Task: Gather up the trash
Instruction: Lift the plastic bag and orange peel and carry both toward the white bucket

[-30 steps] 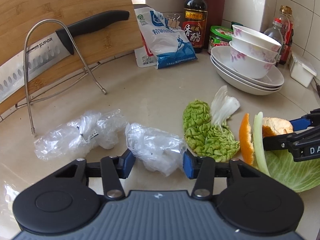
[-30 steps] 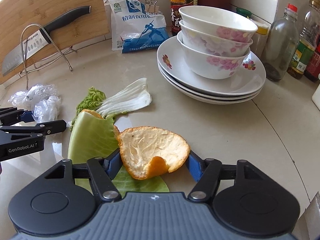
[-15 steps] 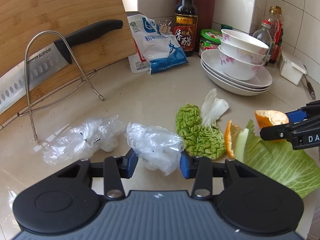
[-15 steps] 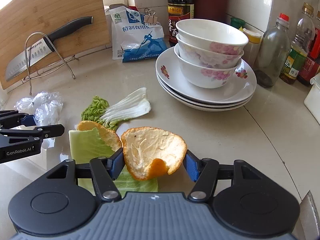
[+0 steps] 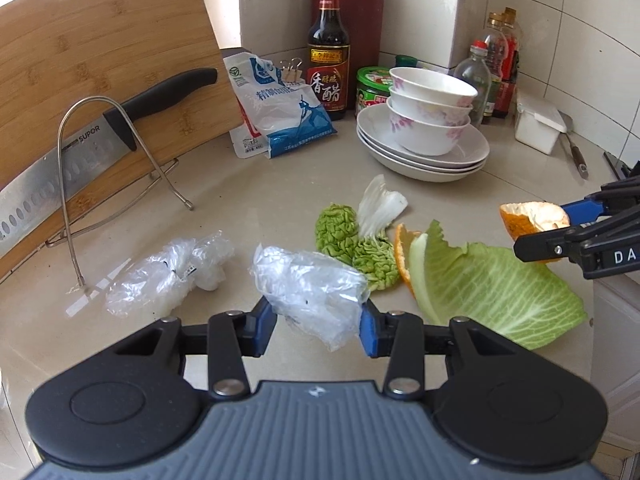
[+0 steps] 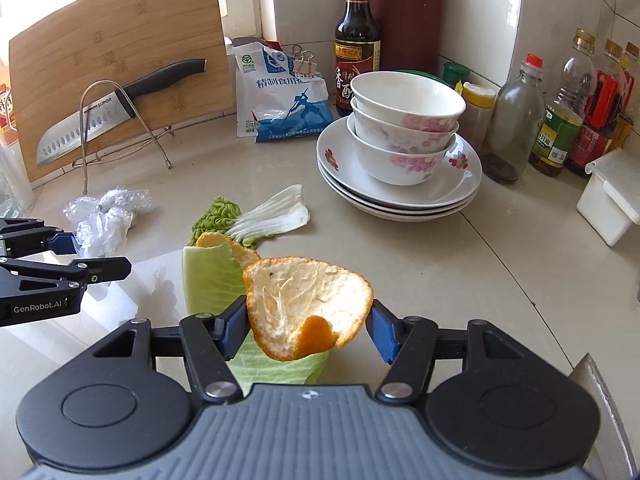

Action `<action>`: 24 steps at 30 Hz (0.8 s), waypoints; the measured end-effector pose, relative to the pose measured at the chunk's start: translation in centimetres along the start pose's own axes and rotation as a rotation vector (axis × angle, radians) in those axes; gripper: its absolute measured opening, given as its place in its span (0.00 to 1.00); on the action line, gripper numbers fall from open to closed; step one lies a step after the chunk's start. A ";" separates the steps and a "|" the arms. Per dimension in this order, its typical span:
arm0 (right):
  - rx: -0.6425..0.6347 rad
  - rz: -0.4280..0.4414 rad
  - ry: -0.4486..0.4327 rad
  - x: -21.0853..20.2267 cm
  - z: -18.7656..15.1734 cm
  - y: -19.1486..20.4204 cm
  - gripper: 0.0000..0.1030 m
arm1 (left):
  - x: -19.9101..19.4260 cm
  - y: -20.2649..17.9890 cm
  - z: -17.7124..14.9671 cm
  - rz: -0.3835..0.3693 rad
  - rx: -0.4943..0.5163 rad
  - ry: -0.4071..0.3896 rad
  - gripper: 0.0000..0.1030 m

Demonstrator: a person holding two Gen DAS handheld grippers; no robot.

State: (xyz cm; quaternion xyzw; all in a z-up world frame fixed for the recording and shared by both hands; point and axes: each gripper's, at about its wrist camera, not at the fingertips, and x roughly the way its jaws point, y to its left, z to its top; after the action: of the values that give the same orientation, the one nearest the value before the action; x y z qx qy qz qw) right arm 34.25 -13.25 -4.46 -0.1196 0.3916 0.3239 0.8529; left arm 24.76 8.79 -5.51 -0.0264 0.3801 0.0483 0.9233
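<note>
Pale stone countertop [image 5: 256, 200] filled both views, backed by white tiles. At the far left a bamboo cutting board [image 5: 100, 60] was leaned on a wire rack [image 5: 76, 184], with one knife [image 5: 80, 148] laid across it. Next came one blue-and-white salt bag [image 5: 280, 116], one dark vinegar bottle [image 5: 329, 52], and a stack of three bowls [image 5: 430, 120] set on three plates [image 5: 424, 160].

Two crumpled clear plastic bags were counted. One plastic bag [image 5: 172, 276] was left lying on the counter; the other, a wrinkled translucent plastic wad [image 5: 316, 296], was pinched between the blue pads of the left gripper [image 5: 318, 326], whose jaws were set narrow on it, clear of the counter.

Further right, one crinkled green vegetable scrap [image 5: 356, 248] with a white stalk [image 5: 380, 204], one orange peel strip [image 5: 402, 256] and one cabbage leaf [image 5: 496, 292] were seen on the counter, touching one another.

A cupped orange peel [image 6: 304, 304], white pith inward with a bright orange rim, was held in the right gripper [image 6: 306, 328], its jaws at a medium width and pressed on the peel's sides, above the cabbage leaf.

Only the left wrist view showed a spatula handle [image 5: 576, 156] at the counter's right. Only the right wrist view showed a yellow-lidded jar [image 6: 478, 108]. A white lidded box [image 6: 608, 200] was seen at the far right in both.
</note>
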 end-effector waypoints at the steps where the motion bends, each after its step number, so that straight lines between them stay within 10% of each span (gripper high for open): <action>1: 0.002 -0.001 -0.003 -0.6 -0.3 0.2 0.65 | -0.4 -0.2 -0.1 -0.006 0.008 -0.001 0.40; 24: 0.135 -0.095 -0.036 -12.0 -11.5 1.7 0.65 | -9.3 -7.9 -4.4 -0.225 0.221 0.004 0.40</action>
State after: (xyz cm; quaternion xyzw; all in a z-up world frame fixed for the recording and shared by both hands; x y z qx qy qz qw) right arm 20.56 -22.74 -3.07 -0.0743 0.3912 0.2581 0.8802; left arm 15.98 -0.11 -1.95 0.0330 0.3796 -0.0976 0.9194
